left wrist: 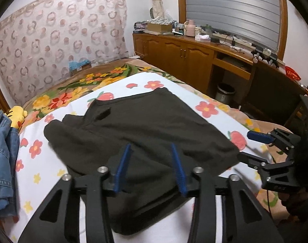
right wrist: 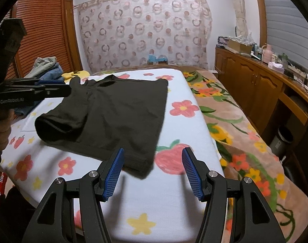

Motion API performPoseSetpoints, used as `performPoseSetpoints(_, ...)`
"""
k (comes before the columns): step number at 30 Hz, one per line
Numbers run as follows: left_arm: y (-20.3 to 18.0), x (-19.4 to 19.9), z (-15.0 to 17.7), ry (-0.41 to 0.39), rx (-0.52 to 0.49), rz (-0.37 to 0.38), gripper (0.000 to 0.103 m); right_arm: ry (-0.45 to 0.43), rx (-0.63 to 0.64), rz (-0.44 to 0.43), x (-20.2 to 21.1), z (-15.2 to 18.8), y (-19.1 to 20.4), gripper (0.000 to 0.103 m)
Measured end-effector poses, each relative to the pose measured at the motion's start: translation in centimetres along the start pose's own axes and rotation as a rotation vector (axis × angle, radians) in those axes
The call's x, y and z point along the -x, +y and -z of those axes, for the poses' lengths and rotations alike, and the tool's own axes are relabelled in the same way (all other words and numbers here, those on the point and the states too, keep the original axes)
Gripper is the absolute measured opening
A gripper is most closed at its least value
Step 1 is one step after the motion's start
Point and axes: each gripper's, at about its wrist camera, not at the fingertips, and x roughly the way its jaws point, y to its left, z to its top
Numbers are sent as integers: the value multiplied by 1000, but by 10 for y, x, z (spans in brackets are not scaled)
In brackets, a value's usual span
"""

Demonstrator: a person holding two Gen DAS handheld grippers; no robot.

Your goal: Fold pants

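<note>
Dark pants [right wrist: 113,119], already folded to a compact stack, lying flat on flowered bed sheet [right wrist: 174,198] for further folding. Left tongs [left wrist: 151,147] released, spread above near edge; right tongs [right wrist: 152,154] released, straddling near corner, apparently poised to pinch. No containers involved.

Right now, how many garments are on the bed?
3 visible: black pants flat on the white floral sheet; denim piece and grey piece piled at its far-left edge. More may be hidden.

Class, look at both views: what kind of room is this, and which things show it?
Most likely a bedroom: black pants lie on a bed with floral covers, beside a wooden cabinet and spare clothes.
</note>
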Motion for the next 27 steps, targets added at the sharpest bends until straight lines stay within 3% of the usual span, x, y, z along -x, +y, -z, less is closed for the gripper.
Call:
performPoseSetpoints(5, 21, 4, -5, -12, -18, -32, 52, -1, 24, -9, -6, -3, 7, 61)
performPoseSetpoints(9, 40, 7, -10, -50, -20, -26, 76, -3, 36, -22, -10, -6, 10, 61)
performPoseSetpoints(20, 71, -12, -19, -92, -105, -111, 78, -20, 75, -69, -22, -16, 33, 61)
performPoseSetpoints(27, 80, -24, -6, -34, -88, -64, 78, -7, 110, -136, -41, -21, 48, 61)
